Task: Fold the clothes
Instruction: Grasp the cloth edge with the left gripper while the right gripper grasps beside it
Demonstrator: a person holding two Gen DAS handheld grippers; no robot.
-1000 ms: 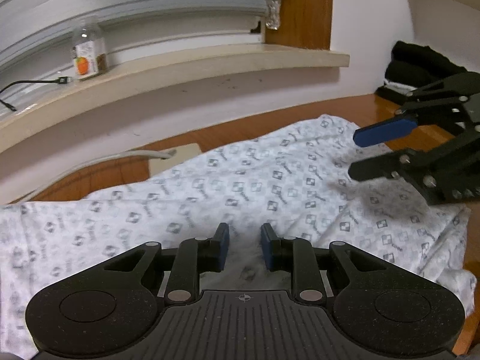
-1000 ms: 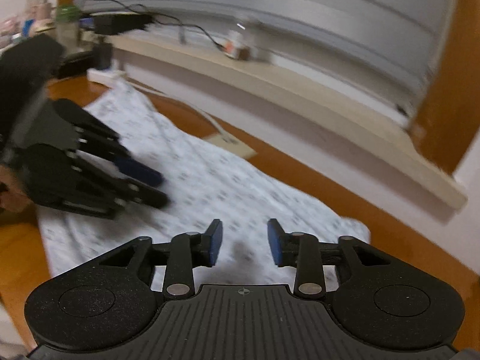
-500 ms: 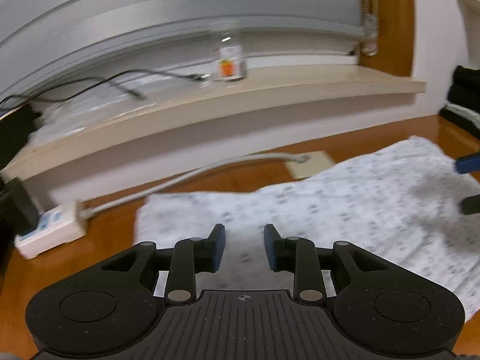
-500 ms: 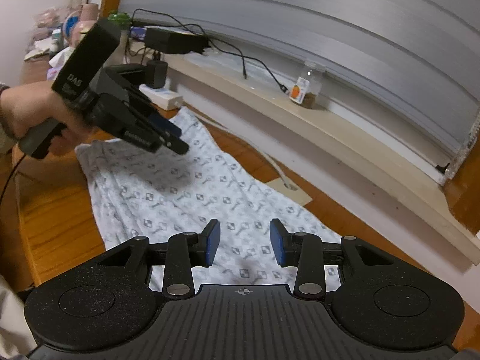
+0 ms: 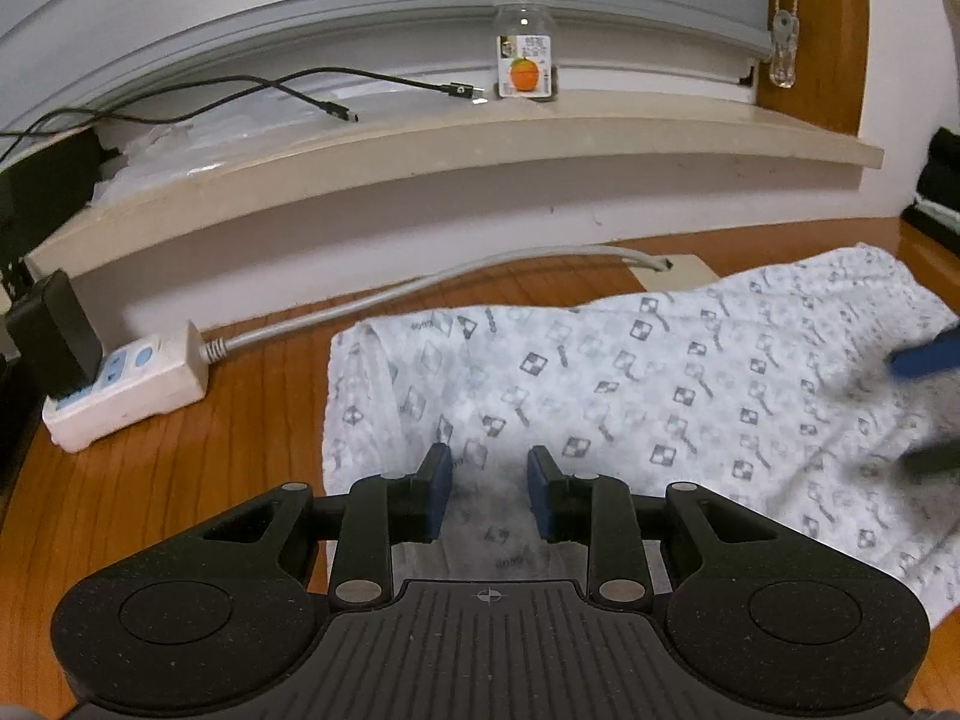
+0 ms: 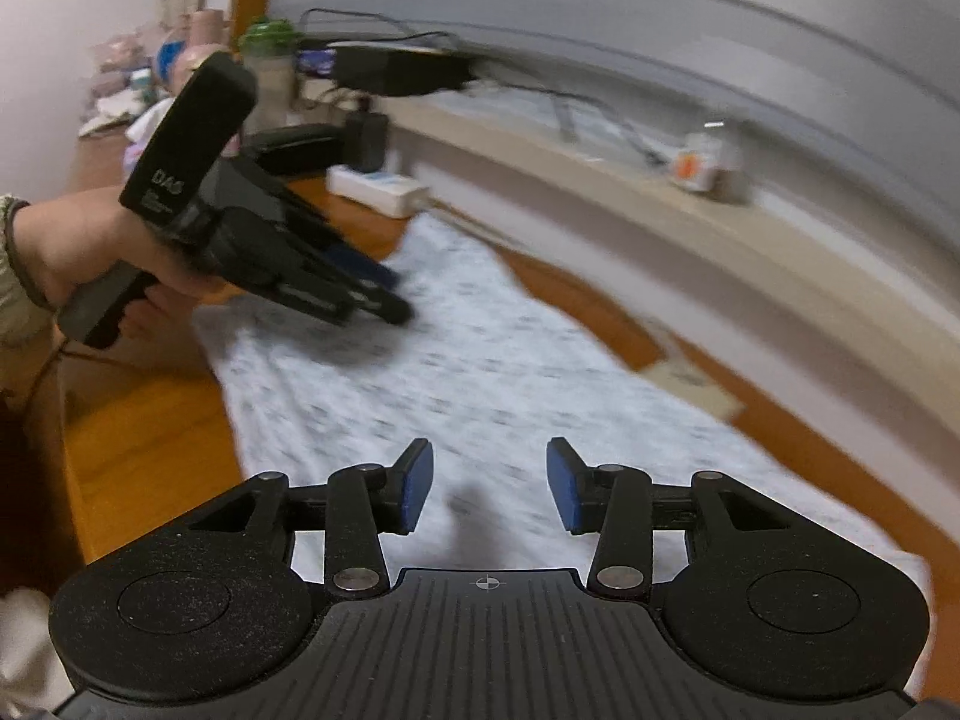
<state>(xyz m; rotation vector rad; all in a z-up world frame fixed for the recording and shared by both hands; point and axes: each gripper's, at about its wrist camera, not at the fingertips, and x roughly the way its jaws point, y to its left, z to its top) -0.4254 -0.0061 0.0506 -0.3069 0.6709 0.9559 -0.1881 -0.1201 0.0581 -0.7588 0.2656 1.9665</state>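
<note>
A white garment with a grey checker print [image 5: 630, 372] lies flat, folded into a long strip, on the wooden table [image 5: 180, 480]. It also shows in the right wrist view [image 6: 480, 372]. My left gripper [image 5: 489, 492] is open and empty, just above the garment's left end. It also shows in the right wrist view [image 6: 372, 294], held in a hand. My right gripper [image 6: 489, 492] is open and empty above the garment's right part. Its blurred tips show at the right edge of the left wrist view [image 5: 930, 402].
A white power strip [image 5: 126, 384] with a black plug and grey cable lies left of the garment. A window sill [image 5: 480, 150] behind holds a glass jar [image 5: 525, 69] and black cables. Dark folded clothes [image 5: 942, 180] sit at the far right. Clutter stands at the table's far left [image 6: 180, 78].
My left gripper has moved left along the garment to its left end. My right gripper has swung and opened wider above the right part. The garment has not moved.
</note>
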